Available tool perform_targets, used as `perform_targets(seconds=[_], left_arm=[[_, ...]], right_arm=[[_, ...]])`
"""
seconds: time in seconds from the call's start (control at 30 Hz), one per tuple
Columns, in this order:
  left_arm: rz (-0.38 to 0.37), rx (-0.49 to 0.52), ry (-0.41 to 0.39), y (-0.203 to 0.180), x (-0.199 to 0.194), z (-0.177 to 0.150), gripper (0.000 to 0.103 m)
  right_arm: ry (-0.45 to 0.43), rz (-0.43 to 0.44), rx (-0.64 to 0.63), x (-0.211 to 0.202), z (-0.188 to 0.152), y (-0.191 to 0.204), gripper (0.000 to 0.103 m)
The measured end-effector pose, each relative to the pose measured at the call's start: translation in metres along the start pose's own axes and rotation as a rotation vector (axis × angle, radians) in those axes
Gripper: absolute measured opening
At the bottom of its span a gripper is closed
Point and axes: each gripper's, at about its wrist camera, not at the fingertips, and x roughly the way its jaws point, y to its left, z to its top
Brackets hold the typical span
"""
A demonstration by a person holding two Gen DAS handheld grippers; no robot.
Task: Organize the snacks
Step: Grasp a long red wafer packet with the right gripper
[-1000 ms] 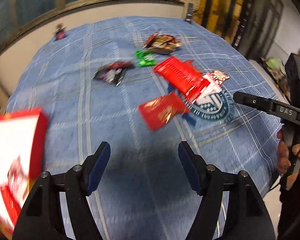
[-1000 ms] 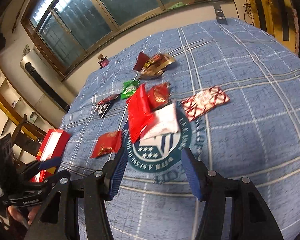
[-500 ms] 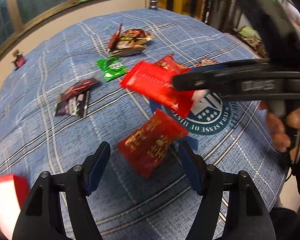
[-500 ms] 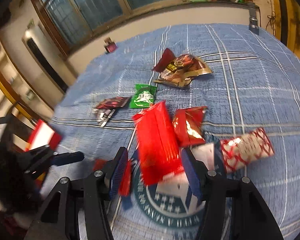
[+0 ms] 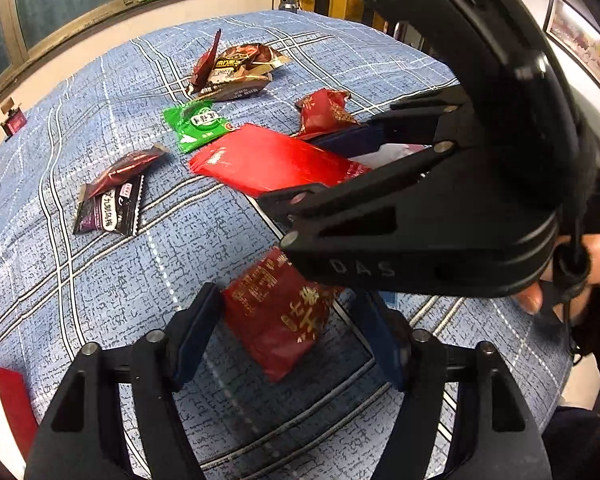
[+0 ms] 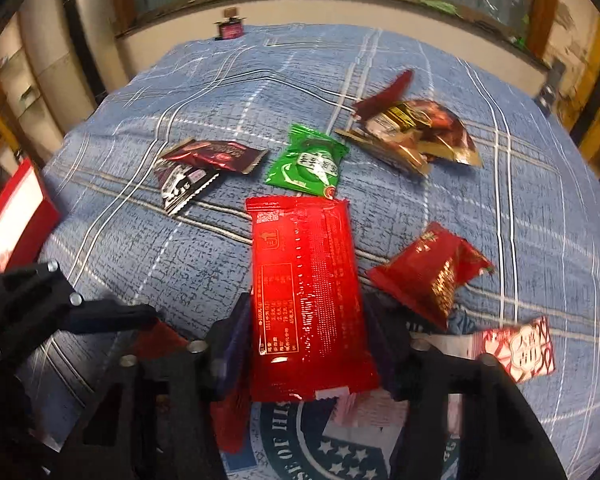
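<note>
right gripper (image 6: pixel 304 344) | jaws just closing, straddling my long red packet (image 6: pixel 306 296), pads not yet pressing | packet's long axis runs near-to-far | left gripper (image 5: pixel 288 328) half-wide, closing around small red pouch (image 5: pixel 280 312)

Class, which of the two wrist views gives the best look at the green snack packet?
The right wrist view: the green snack packet lies facing the camera, whole and unobstructed. The left wrist view also shows the packet uncovered, but farther off and slanted, so its print is harder to make out.
</note>
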Motion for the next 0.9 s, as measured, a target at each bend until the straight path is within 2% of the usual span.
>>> perform_targets(seconds=[0.07,0.2,0.27,0.33,0.4,0.47,0.53,0.63,0.67,0.73,0.77,0.8,0.9], left_arm=[[0.001,0.01,-0.008,-0.004,0.0,0.0,0.054],[-0.007,0.009,-0.013,-0.013,-0.003,-0.004,0.048],[-0.021,0.009,-0.026,-0.018,-0.008,-0.009,0.045],[0.003,0.016,-0.038,-0.026,-0.011,-0.016,0.042],[0.004,0.004,-0.042,-0.028,-0.016,-0.021,0.034],[-0.008,0.005,-0.028,-0.03,-0.02,-0.027,0.034],[0.035,0.023,-0.014,-0.035,-0.023,-0.032,0.034],[0.051,0.044,-0.056,-0.036,-0.038,-0.031,0.034],[0.048,0.045,-0.062,-0.035,-0.039,-0.025,0.035],[0.043,0.05,-0.066,-0.033,-0.04,-0.011,0.048],[0.042,0.056,-0.065,-0.032,-0.037,-0.003,0.066],[0.046,0.062,-0.061,-0.031,-0.034,0.003,0.077],[0.012,0.097,-0.037,-0.034,-0.025,0.013,0.076]], right_arm=[[-0.004,-0.005,0.008,-0.001,-0.003,-0.003,0.053],[0.009,0.0,0.035,-0.012,-0.019,-0.017,0.053],[0.004,0.017,0.051,-0.024,-0.037,-0.028,0.053],[-0.001,0.022,0.062,-0.036,-0.056,-0.038,0.053],[-0.004,0.005,0.068,-0.049,-0.076,-0.046,0.053],[-0.011,-0.016,0.061,-0.062,-0.097,-0.053,0.053],[-0.014,-0.023,0.054,-0.076,-0.121,-0.059,0.053],[-0.021,-0.016,0.05,-0.092,-0.145,-0.063,0.053],[-0.029,-0.015,0.048,-0.095,-0.151,-0.062,0.053],[-0.046,-0.022,0.056,-0.098,-0.158,-0.059,0.054],[-0.055,-0.026,0.063,-0.099,-0.159,-0.059,0.055],[-0.062,-0.026,0.07,-0.099,-0.159,-0.058,0.056],[-0.085,-0.028,0.084,-0.101,-0.162,-0.058,0.058]])
